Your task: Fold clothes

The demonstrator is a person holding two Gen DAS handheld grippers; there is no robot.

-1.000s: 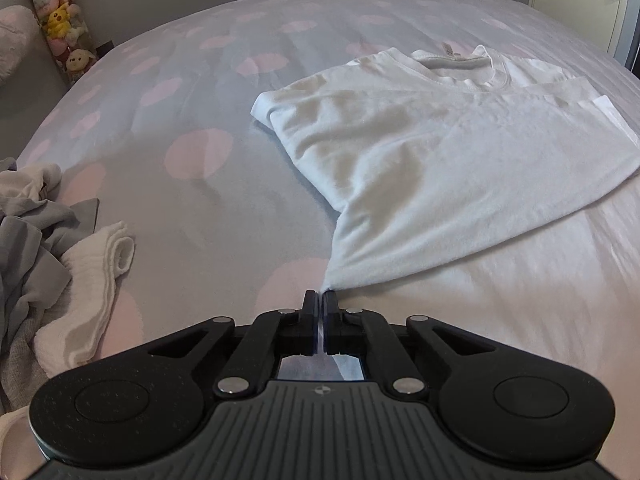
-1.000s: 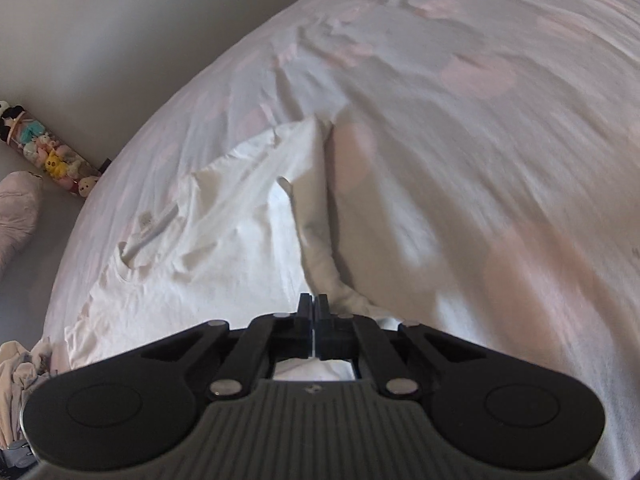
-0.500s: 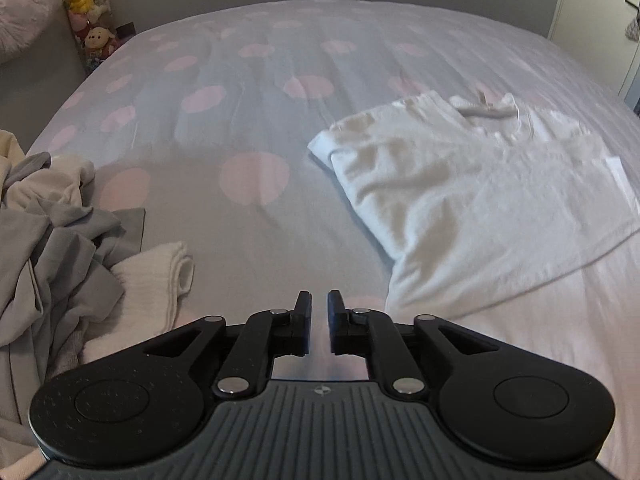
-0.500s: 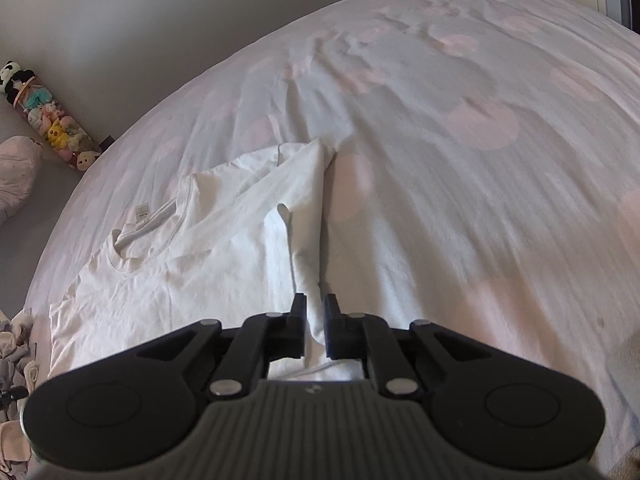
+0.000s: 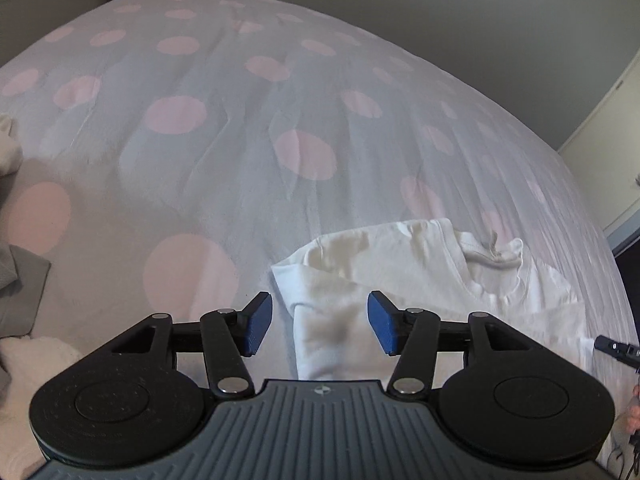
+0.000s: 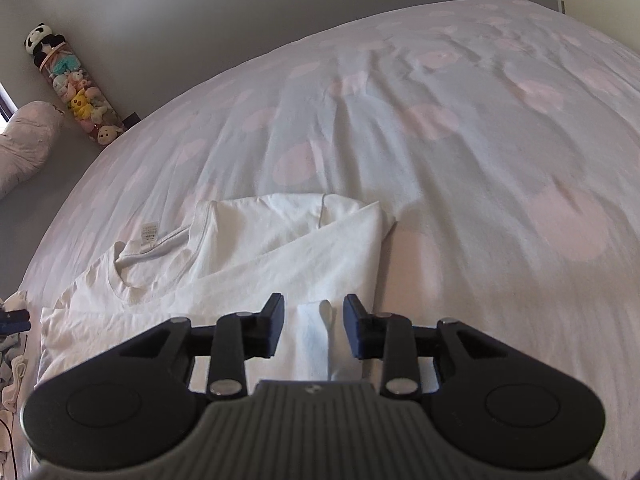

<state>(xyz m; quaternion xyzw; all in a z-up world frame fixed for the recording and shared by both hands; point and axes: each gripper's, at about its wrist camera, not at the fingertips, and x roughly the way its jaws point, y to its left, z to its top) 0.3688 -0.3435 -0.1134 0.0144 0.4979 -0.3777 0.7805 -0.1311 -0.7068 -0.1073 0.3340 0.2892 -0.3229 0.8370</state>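
Shirt [image 6: 248, 280]: white, on bed [image 6: 460, 160], both sides folded inward, lengthwise fold left
Left gripper [image 5: 320, 324]: fingers wide apart, empty
Right gripper [image 6: 314, 326]: fingers apart, empty

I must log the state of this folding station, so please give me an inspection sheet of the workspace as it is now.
Surface: bed sheet with pink dots, wrinkled.
Job's things: white T-shirt lying partly folded, collar label showing.
Clutter: pile of grey and white clothes at the left edge.
Grippers: left gripper open above the shirt's folded edge; right gripper open above the shirt, holding nothing.
Cables: thin dark cables at the lower right edge.
Surroundings: grey wall; tube of plush toys; pale pillow.
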